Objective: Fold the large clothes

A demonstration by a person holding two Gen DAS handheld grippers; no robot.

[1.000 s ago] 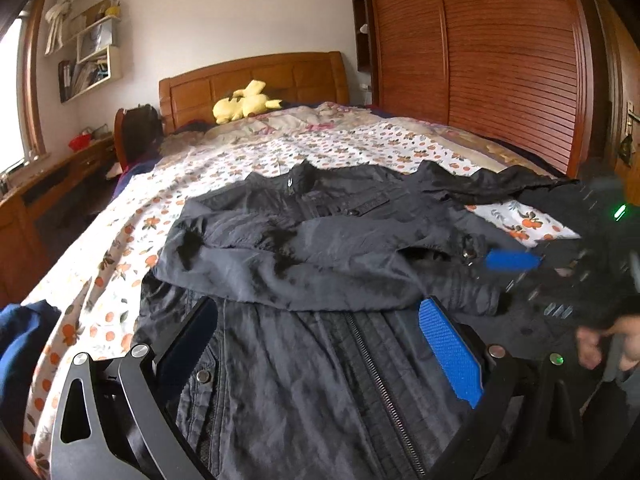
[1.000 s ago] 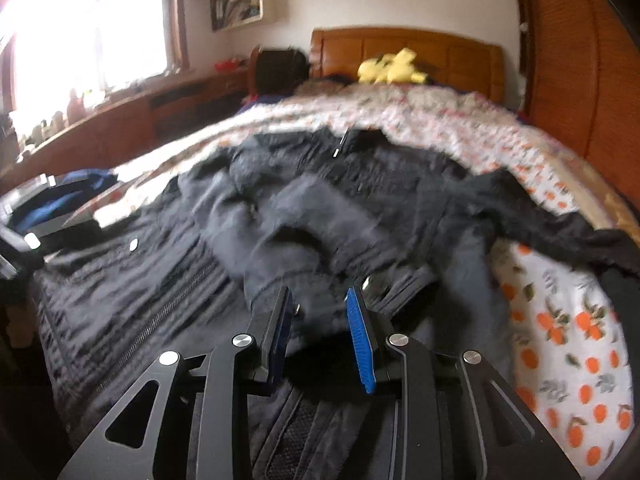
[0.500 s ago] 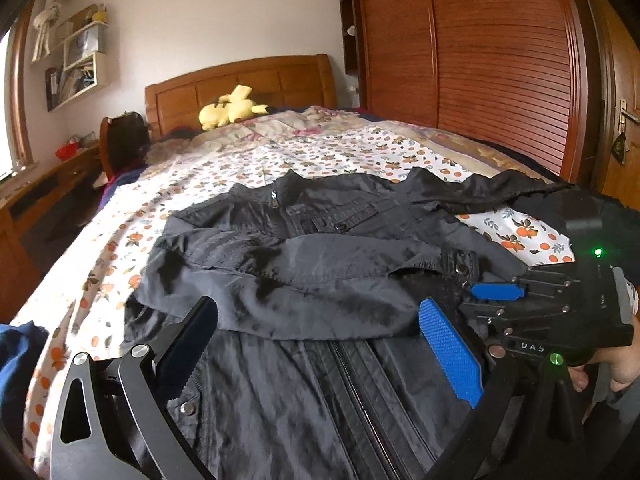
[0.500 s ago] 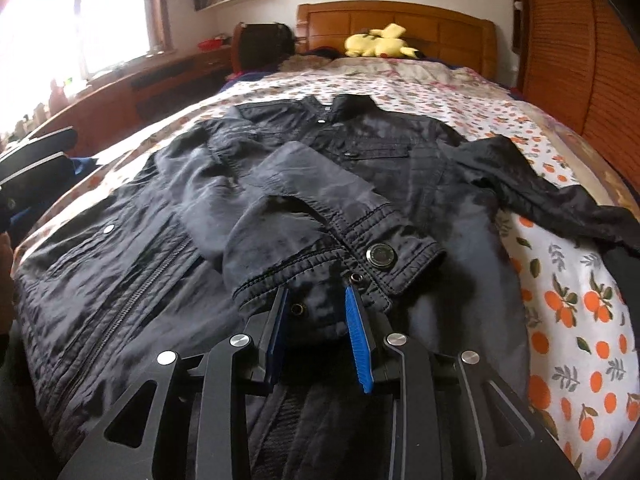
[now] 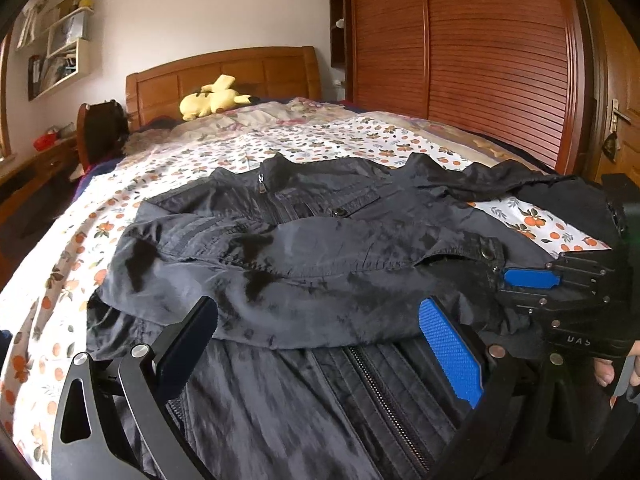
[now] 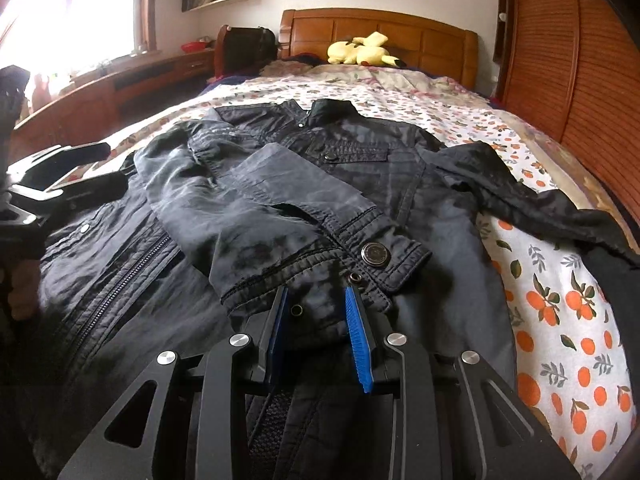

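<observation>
A black jacket point(image 5: 320, 248) lies front-up on the floral bedspread point(image 5: 304, 140), zipper point(image 5: 384, 396) closed. Its one sleeve point(image 6: 256, 204) is folded across the chest. My right gripper point(image 6: 318, 296) is shut on that sleeve's cuff point(image 6: 384, 256), which rests on the jacket body; the same gripper point(image 5: 528, 280) shows at the right of the left wrist view. The other sleeve point(image 6: 532, 204) stretches out to the right over the bedspread. My left gripper point(image 5: 316, 308) hangs open over the jacket's lower front with nothing between its pads; it also appears at the left edge point(image 6: 68, 176) of the right wrist view.
A yellow plush toy point(image 5: 212, 98) lies by the wooden headboard point(image 5: 224, 72). A slatted wooden wardrobe point(image 5: 480, 60) runs along the bed's right side. A wooden desk point(image 6: 120, 88) under the window stands on the left. A person's fingers point(image 5: 604, 372) hold the right gripper's handle.
The sleeve, blurred and bunched a second ago, now lies flat across the chest with the cuff still held. My left gripper has moved closer and lower over the jacket.
</observation>
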